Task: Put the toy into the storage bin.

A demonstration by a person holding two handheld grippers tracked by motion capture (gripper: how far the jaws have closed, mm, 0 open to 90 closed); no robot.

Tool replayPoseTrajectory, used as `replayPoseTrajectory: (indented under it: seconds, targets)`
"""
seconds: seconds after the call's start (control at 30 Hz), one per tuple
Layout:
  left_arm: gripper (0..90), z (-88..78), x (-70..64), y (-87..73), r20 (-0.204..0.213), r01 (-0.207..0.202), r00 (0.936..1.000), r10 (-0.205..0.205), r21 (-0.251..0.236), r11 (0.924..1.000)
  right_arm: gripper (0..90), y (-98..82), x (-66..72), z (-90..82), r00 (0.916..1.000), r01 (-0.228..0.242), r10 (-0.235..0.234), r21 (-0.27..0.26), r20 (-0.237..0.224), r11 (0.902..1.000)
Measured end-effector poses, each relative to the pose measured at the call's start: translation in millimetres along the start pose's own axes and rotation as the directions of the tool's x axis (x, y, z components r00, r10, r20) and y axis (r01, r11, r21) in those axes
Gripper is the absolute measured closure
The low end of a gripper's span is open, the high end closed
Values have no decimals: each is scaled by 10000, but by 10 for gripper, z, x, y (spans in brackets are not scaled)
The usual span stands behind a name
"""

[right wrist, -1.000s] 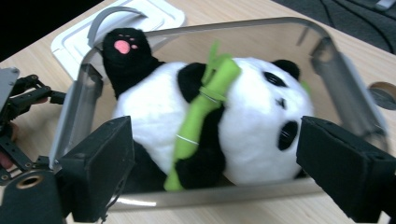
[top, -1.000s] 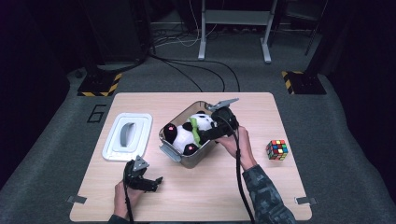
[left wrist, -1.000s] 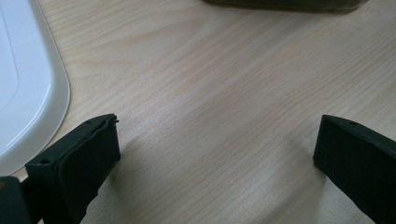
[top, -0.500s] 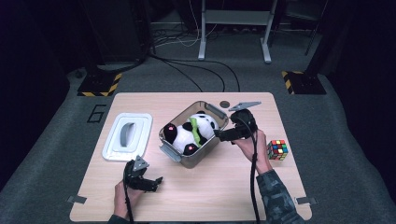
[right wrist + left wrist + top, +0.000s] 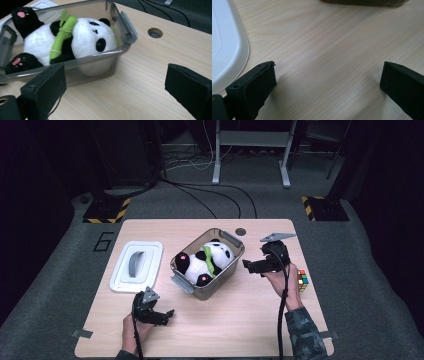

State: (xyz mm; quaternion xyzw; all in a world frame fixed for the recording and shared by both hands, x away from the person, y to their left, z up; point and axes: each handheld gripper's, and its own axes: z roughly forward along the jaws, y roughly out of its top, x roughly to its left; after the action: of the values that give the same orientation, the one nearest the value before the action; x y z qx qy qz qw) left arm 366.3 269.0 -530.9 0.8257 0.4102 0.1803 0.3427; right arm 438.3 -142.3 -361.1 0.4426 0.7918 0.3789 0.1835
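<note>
Now panda plush (image 5: 206, 263) in bin (image 5: 235, 251): soft, light, grab belly | right gripper (image 5: 246, 265) jaws just opened, empty | left gripper (image 5: 169, 315) jaws open, empty

Black tools (image 5: 248, 265), trailing cables (camouflage sleeve (image 5: 305, 335)).

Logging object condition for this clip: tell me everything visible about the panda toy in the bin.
The panda plush is soft and furry, white with black ears, eye patches and limbs; pink pads mark its paws. It hugs a green bamboo stalk across its chest. It lies on its back inside the clear grey plastic bin mid-table, head toward the far right corner, one paw raised above the rim. Only the bin touches it; the right gripper, jaws open, is beside the bin.
</note>
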Motion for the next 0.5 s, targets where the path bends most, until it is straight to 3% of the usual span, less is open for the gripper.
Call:
replayPoseTrajectory:
  seconds: [0.5]
  targets:
    - [0,0,-1,0,0,1,10000,-1,0,10000,29,-220,-221,-89,9974,-443,441,11,565,9990]
